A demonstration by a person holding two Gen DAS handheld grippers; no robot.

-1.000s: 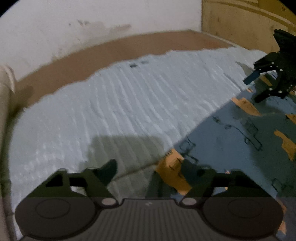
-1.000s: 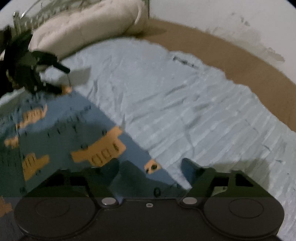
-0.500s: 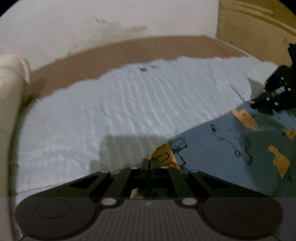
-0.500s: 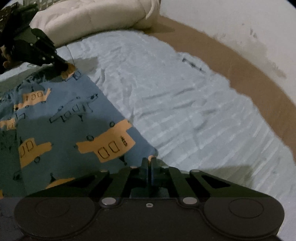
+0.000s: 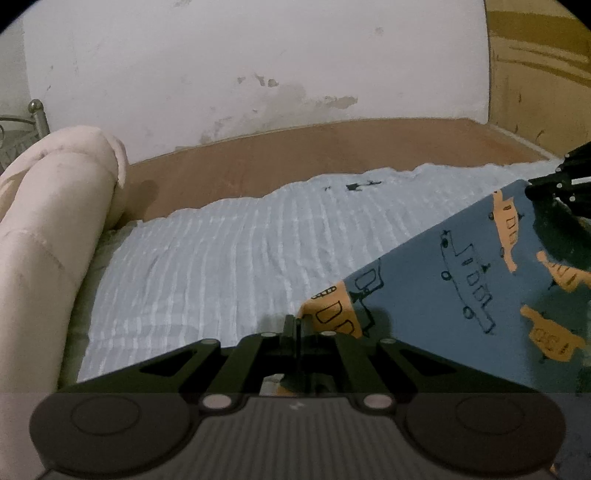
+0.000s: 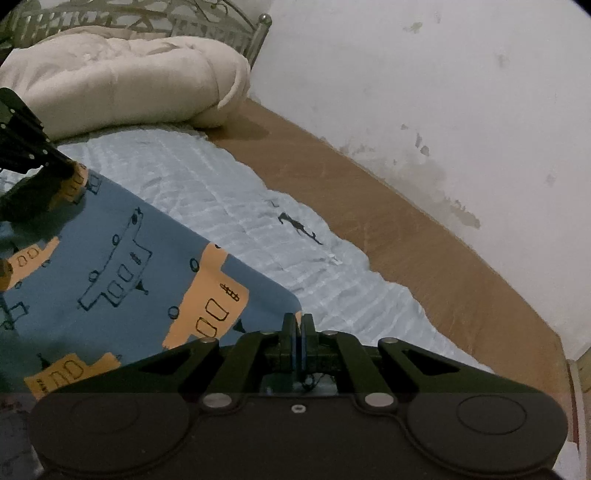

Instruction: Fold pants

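Observation:
The pants (image 5: 443, 295) are blue with orange and outlined vehicle prints and also show in the right wrist view (image 6: 122, 273). Their edge is held up taut above a light blue bedsheet (image 5: 229, 258). My left gripper (image 5: 297, 323) is shut on one corner of the pants. My right gripper (image 6: 298, 321) is shut on the other corner. The right gripper shows at the right edge of the left wrist view (image 5: 561, 181), and the left gripper shows at the left edge of the right wrist view (image 6: 33, 155).
A cream rolled duvet (image 5: 48, 236) lies at the head of the bed, in front of a metal headboard (image 6: 147, 22). A brown bed surface (image 6: 388, 221) runs along a stained white wall (image 5: 258, 66). A wooden panel (image 5: 539, 74) stands at the right.
Both grippers went from open to shut on the pants' corners, then lifted the edge up off the sheet. Both views now tilt up toward the wall.

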